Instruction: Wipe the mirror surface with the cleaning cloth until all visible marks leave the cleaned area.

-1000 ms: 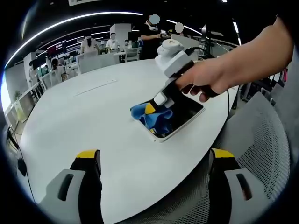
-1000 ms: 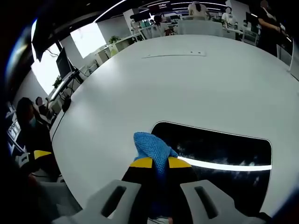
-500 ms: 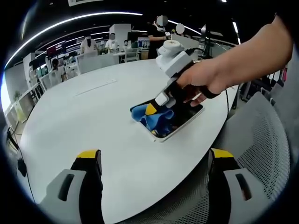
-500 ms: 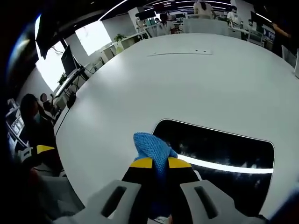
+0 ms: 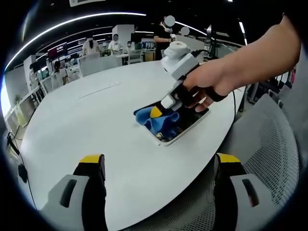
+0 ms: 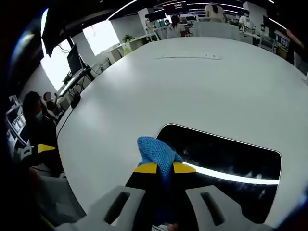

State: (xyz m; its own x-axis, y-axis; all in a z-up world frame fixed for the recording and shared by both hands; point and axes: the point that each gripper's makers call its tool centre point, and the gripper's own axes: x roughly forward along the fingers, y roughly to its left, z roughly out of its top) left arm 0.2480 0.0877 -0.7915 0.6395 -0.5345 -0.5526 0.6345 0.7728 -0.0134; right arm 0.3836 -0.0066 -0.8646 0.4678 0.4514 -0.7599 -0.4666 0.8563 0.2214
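Note:
A flat rectangular mirror (image 6: 231, 161) with a white rim lies on the round white table (image 6: 192, 86); it reflects a dark ceiling and a bright light strip. My right gripper (image 6: 164, 167) is shut on a blue cleaning cloth (image 6: 156, 151), pressed onto the mirror's near left corner. From the left gripper view, that mirror (image 5: 190, 122) sits near the table's right edge, the blue cloth (image 5: 156, 120) bunched on it under the right gripper (image 5: 161, 111), held by a hand (image 5: 211, 84). My left gripper (image 5: 159, 166) hangs open, low over the table's front, nothing between its jaws.
A grey mesh chair (image 5: 269, 159) stands off the table's right front edge. Far desks, monitors and several people (image 5: 115, 43) line the back of the office. A person sits at the left (image 6: 31, 125) beyond the table edge.
The right gripper with the cloth has shifted only slightly on the mirror's corner; its view has drifted a little. The left gripper stays still.

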